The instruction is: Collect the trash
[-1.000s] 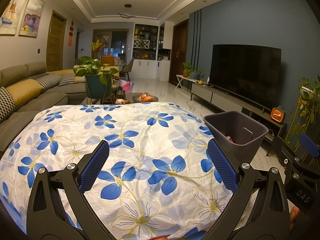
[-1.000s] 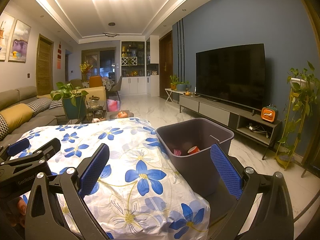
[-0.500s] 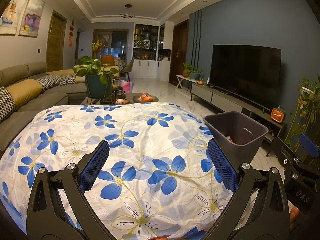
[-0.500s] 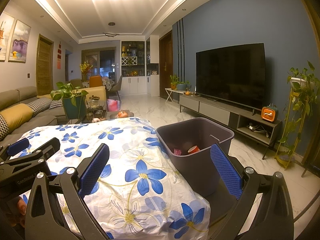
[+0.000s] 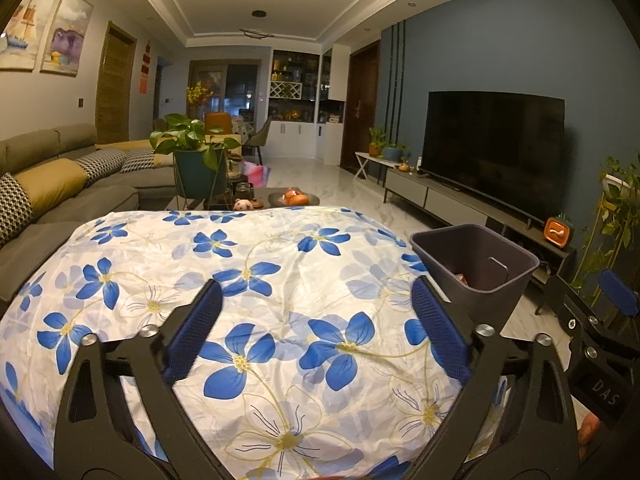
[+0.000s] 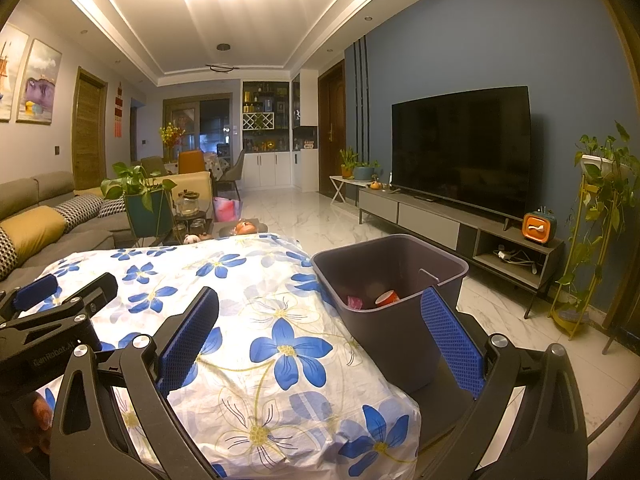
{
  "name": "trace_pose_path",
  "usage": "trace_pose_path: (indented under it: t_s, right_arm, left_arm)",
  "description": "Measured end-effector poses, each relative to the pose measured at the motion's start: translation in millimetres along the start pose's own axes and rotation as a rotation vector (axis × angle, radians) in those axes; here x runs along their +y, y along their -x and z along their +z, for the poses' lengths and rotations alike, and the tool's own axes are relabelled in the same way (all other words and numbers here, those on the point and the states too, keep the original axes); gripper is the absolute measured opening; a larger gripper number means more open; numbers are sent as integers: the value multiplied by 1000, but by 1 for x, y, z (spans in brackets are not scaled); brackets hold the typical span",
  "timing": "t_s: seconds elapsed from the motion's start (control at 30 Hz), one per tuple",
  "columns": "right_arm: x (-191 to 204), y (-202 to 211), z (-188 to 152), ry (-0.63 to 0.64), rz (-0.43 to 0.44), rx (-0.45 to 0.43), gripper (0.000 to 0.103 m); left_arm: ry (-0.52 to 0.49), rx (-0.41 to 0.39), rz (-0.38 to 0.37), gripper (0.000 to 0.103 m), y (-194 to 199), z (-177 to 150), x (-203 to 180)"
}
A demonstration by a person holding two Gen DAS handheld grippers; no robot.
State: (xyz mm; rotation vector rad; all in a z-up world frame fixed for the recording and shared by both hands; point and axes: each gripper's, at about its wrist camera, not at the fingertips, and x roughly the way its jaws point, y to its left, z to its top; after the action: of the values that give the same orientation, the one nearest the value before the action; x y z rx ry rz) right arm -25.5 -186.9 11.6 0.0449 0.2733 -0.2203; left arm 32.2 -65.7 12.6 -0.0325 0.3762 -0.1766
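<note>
A grey trash bin (image 6: 400, 344) stands at the right edge of a table under a white cloth with blue flowers (image 6: 240, 280). A red cup (image 6: 387, 298) and a pink scrap (image 6: 354, 302) lie in the bin. My right gripper (image 6: 320, 304) is open near the bin's front corner, with nothing between its fingers. My left gripper (image 5: 316, 300) hovers over the cloth (image 5: 240, 272), left of the bin (image 5: 488, 304). Its jaws are closing a little but stand wide, with nothing between them. Each gripper shows at the edge of the other's view.
A grey sofa (image 5: 60, 184) with cushions runs along the left. A potted plant (image 5: 196, 148) and a low table with small items (image 5: 294, 198) stand beyond the cloth. A TV (image 6: 460, 152) on a long cabinet and a plant stand (image 6: 596, 216) line the right wall.
The left gripper's jaws have come slightly closer together. Both hands, the bin and the cloth have stayed where they were.
</note>
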Motion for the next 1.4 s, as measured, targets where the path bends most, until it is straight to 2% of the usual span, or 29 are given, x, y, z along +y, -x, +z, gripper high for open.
trace_pose_path:
  t_s: [0.03,0.1,0.5,0.83,1.4]
  right_arm:
    - [-1,1,0,0,-1,0,97]
    - [-1,-1,-3,1,0,3,97]
    - [1,-4,-8,-1,13,9,97]
    - [-3,-2,-8,-8,18,6,97]
    - [-6,-2,-8,-11,19,5,97]
  left_arm:
    - [0,4,1,81,-1,-1,0]
    - [0,13,1,77,-3,-3,0]
    - [8,6,14,77,0,-6,1]
    - [-22,-8,43,96,3,-8,2]
    - [37,-5,39,96,4,-9,16]
